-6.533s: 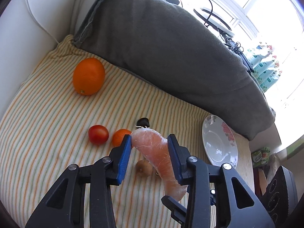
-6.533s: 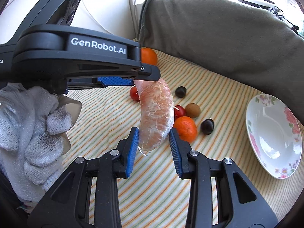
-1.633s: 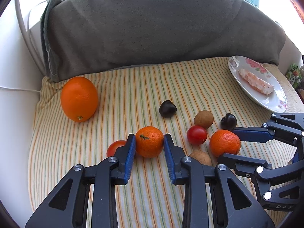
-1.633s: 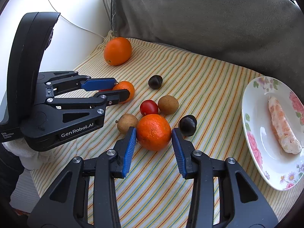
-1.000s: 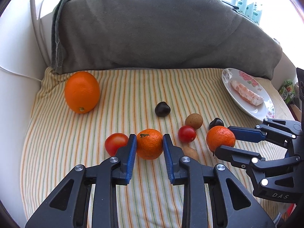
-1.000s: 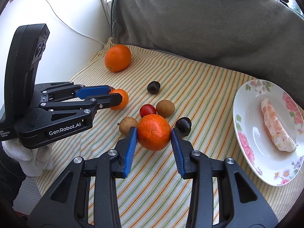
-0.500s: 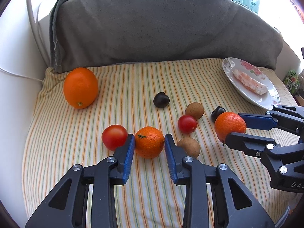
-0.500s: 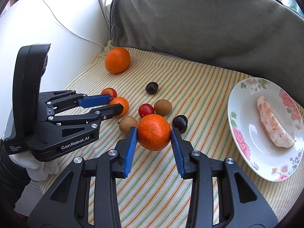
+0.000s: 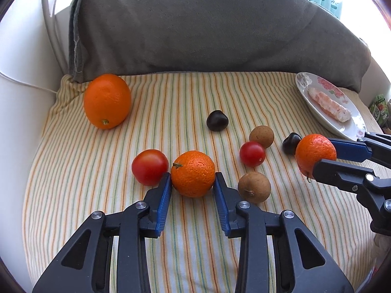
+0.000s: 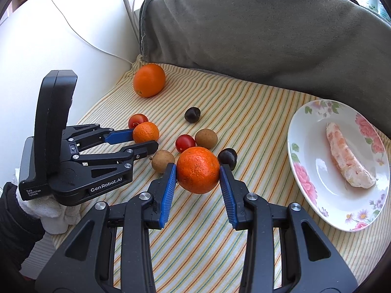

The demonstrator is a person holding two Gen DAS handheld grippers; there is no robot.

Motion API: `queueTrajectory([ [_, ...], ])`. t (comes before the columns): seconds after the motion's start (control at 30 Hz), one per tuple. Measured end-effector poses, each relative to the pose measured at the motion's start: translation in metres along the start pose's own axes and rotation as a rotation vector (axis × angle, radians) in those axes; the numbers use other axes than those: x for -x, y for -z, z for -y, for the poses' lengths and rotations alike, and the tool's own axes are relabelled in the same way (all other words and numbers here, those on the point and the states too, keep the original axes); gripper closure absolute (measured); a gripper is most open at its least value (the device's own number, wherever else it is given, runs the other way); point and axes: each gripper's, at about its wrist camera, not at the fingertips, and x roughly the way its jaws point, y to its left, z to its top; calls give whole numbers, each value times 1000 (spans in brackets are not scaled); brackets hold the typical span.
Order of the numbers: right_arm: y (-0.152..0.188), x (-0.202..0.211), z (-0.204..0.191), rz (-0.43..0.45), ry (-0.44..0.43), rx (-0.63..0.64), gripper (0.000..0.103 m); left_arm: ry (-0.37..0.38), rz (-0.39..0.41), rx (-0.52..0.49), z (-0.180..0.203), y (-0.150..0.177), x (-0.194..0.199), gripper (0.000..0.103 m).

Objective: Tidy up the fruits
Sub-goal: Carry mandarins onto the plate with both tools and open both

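My left gripper [image 9: 193, 182] is shut on a small tangerine [image 9: 193, 173], held just above the striped cloth [image 9: 171, 92]. My right gripper [image 10: 198, 171] is shut on a second tangerine [image 10: 198, 169] and holds it lifted above the cloth; it also shows in the left wrist view [image 9: 315, 155]. On the cloth lie a big orange [image 9: 107, 101], two cherry tomatoes [image 9: 149, 166] [image 9: 252, 153], two brown longans [image 9: 261, 133] [image 9: 254, 187] and two dark chestnuts [image 9: 217, 120] [image 9: 290, 139]. A floral plate [image 10: 305, 136] at the right holds a peeled pomelo segment [image 10: 347, 161].
A grey cushion [image 9: 207, 24] runs along the back of the cloth. A white wall with cables [image 10: 73, 31] is on the left. The left gripper body [image 10: 73, 156] sits left of the fruit cluster in the right wrist view.
Both grippers have lifted a tangerine each off the cloth and drawn back a little. The pomelo segment, held by both grippers 6.5 s ago, now lies on the plate.
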Motion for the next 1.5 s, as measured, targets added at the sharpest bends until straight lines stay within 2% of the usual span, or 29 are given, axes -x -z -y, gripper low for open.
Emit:
queueTrajectory([
  [0.17, -1, 9, 6, 22, 7, -16, 65, 22, 36, 18, 0, -2, 18, 70],
  [0.37, 1, 23, 20, 47, 28, -37, 65, 80, 84, 17, 17, -10, 38, 70],
  [0.63, 5, 51, 56, 93, 68, -96, 65, 175, 108, -2, 54, -23, 42, 70],
  [0.9, 5, 76, 96, 134, 118, -157, 65, 239, 105, -19, 87, -27, 40, 70],
  [1.23, 2, 90, 144, 162, 172, -221, 65, 275, 104, -50, 122, -42, 38, 70],
  [1.5, 2, 86, 169, 153, 191, -247, 65, 274, 101, -80, 145, -51, 33, 70],
])
